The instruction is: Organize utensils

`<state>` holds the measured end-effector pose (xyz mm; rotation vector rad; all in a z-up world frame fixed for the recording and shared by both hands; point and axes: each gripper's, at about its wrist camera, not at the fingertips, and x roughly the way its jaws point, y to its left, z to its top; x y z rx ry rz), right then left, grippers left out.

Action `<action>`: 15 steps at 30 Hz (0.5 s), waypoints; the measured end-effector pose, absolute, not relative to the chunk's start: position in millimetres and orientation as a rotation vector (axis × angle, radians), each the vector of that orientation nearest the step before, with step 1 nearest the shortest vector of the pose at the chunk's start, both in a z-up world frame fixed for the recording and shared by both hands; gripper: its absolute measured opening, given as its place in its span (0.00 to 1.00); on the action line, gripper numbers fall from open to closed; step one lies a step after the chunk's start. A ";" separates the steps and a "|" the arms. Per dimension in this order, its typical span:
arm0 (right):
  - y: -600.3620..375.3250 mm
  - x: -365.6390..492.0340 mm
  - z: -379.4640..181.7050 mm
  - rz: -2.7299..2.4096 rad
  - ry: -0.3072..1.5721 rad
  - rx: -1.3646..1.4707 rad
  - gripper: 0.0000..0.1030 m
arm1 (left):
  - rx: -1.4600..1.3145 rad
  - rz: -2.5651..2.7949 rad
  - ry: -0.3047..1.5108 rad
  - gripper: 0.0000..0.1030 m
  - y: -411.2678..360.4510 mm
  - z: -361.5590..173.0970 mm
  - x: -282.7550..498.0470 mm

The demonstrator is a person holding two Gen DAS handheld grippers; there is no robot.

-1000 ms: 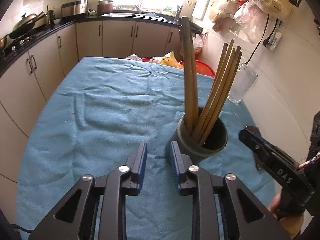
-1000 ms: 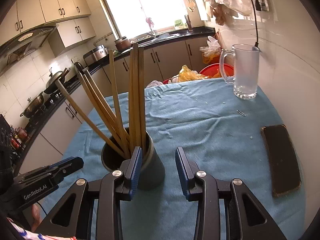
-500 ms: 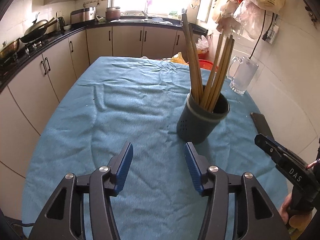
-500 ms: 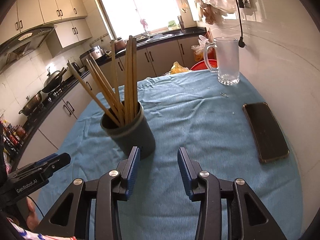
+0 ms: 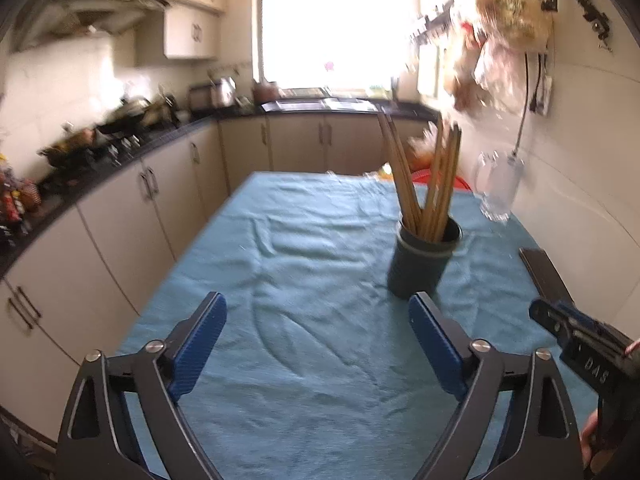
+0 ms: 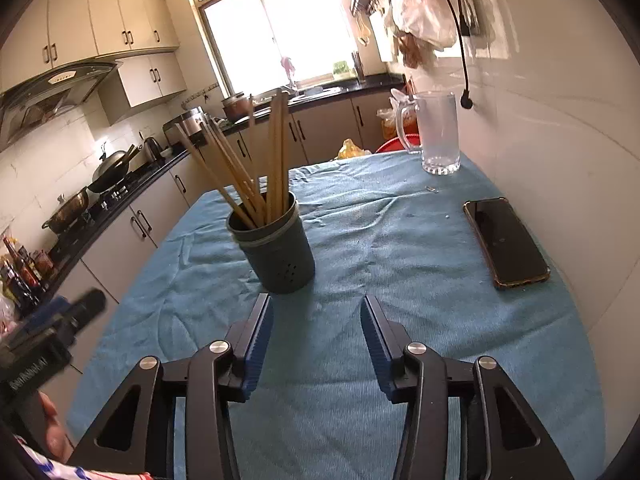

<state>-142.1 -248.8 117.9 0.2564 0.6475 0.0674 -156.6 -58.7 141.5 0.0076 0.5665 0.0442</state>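
A dark grey utensil holder (image 5: 423,262) stands upright on the blue tablecloth (image 5: 312,264), with several wooden chopsticks (image 5: 428,184) standing in it. It also shows in the right wrist view (image 6: 276,250), with the chopsticks (image 6: 256,168) fanning up and left. My left gripper (image 5: 318,320) is wide open and empty, well short of the holder, which is ahead to its right. My right gripper (image 6: 316,320) is open and empty, just short of the holder. Each gripper shows at the edge of the other's view.
A glass mug (image 6: 436,132) stands at the far right of the table by the wall. A black phone (image 6: 506,242) lies flat near the right edge. Kitchen cabinets and a counter (image 5: 132,184) run along the left. Bags (image 6: 420,12) hang on the right wall.
Both grippers have pulled back from the holder and risen. The left gripper has opened from nearly shut to wide open. The right gripper has opened a little.
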 end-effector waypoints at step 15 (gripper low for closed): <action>-231.2 -206.4 147.7 0.009 0.487 0.195 0.58 | 0.043 0.185 0.322 1.00 -47.2 179.5 -246.9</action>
